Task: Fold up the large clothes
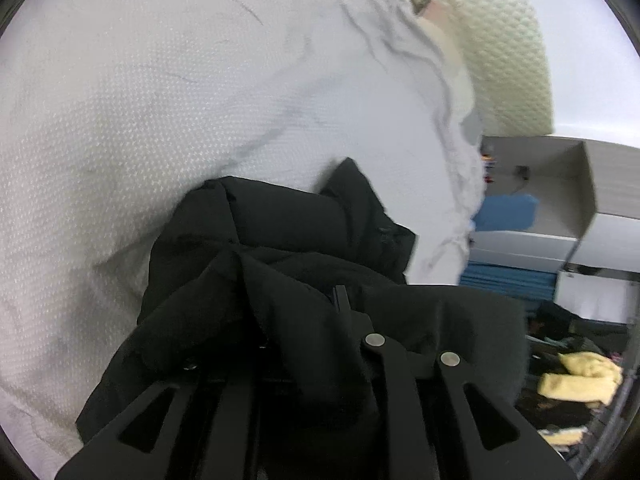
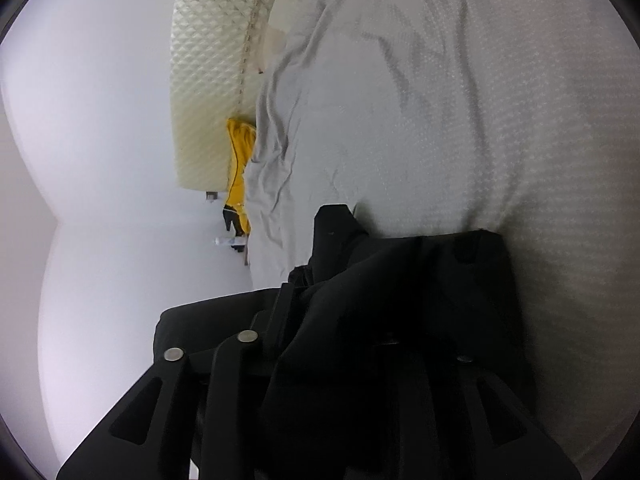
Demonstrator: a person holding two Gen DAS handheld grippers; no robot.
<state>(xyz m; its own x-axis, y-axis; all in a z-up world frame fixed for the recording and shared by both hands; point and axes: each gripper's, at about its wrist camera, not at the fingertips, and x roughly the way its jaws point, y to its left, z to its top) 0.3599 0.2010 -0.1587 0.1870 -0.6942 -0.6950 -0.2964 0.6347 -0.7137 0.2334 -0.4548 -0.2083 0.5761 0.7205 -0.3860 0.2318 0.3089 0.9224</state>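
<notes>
Fabric from the black padded garment (image 1: 280, 264) lay bunched over both of your tools, resting on the bed's white dimpled cover (image 1: 120, 120) near its edge. On your left gripper (image 1: 320, 320) the black cloth was draped across the fingers and hid the tips; the jaws stood nearly together with cloth between them, so you appeared to be pinching a fold of the garment, though the contact itself was buried. On your right gripper (image 2: 320, 312) the same garment (image 2: 400, 280) covered one finger entirely, and only the other finger stood clear. Its jaws sat slightly apart, and I could not tell whether they gripped the cloth or merely lay under it.

Risks, as I judged them: a thick, slippery padded layer could slide out of a narrow pinch, above all on your right side where the hold looked uncertain. If one side let go while the other held, the garment would have swung and collapsed into a heap, spoiling any fold line. The bunched cloth also hid your fingertips, so you could have caught several layers at once, or snagged the bed cover beneath. The garment sat close to the bed's edge, so a loose end could have slipped off toward the yellow towels (image 1: 580, 376) below.
</notes>
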